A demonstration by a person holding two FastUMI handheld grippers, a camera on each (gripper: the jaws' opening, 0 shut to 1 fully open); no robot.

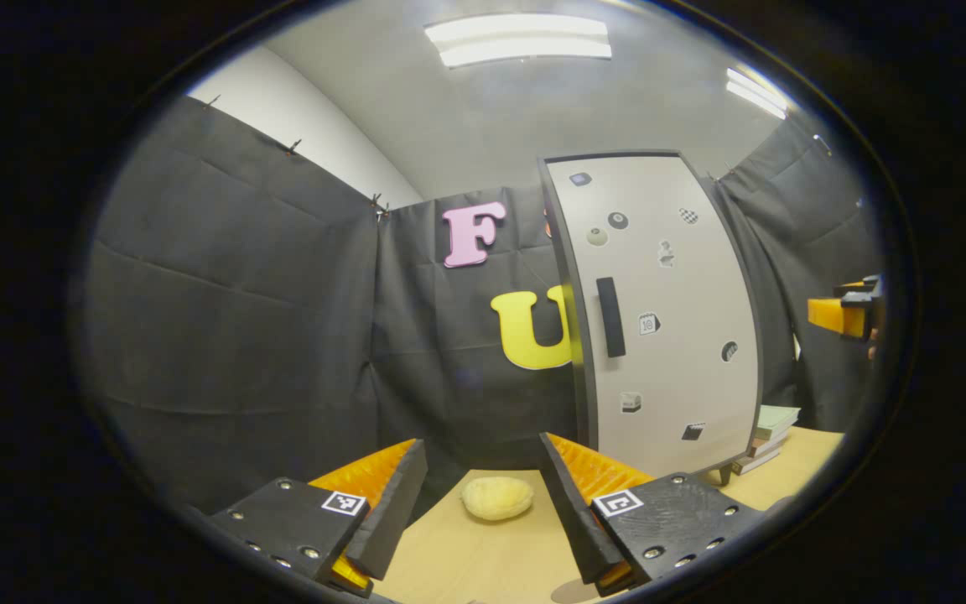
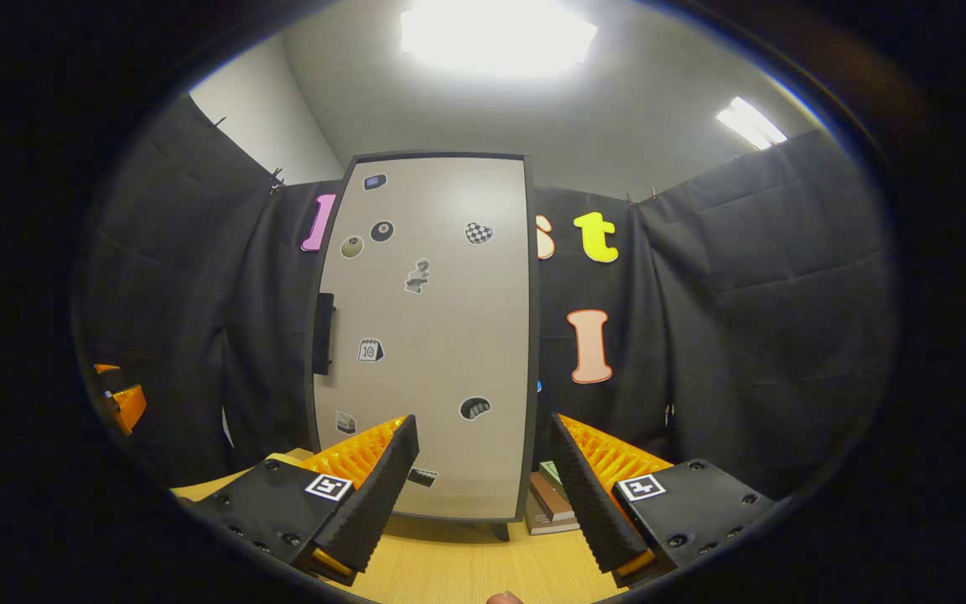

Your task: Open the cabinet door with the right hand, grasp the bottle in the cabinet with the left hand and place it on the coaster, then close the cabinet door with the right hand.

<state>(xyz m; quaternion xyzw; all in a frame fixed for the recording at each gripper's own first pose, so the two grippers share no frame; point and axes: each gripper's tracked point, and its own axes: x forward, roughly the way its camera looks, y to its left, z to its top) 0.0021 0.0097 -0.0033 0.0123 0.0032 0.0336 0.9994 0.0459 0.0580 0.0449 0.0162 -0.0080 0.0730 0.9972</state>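
**Closed cabinet on a wooden table, both grippers open and holding nothing**

Left gripper view: The left gripper (image 1: 483, 503) sits low over a wooden table (image 1: 483, 562), its two fingers spread wide with nothing between them. Just beyond the fingertips lies a pale, rounded coaster (image 1: 496, 497); its surface is too blurred to describe further. To the right stands a tall cabinet (image 1: 659, 310) with its door shut, so the bottle inside is hidden. A dark handle (image 1: 610, 317) runs upright near the door's left edge. Small stickers dot the door; one looks like a calendar page, but its writing is too small to read. A stack of books (image 1: 768, 436) peeks out behind the cabinet's lower right corner, partly hidden. At the far right edge the right gripper (image 1: 848, 315) is cut off. The table between the coaster and the cabinet is bare.

Right gripper view: The right gripper (image 2: 483, 495) faces the cabinet door (image 2: 428, 335) squarely, fingers wide apart and gripping nothing. The handle (image 2: 324, 333) is seen edge-on at the door's left side. Books (image 2: 552, 503) lie just right of the cabinet's foot. The left gripper (image 2: 122, 398) is cut off at the left edge.
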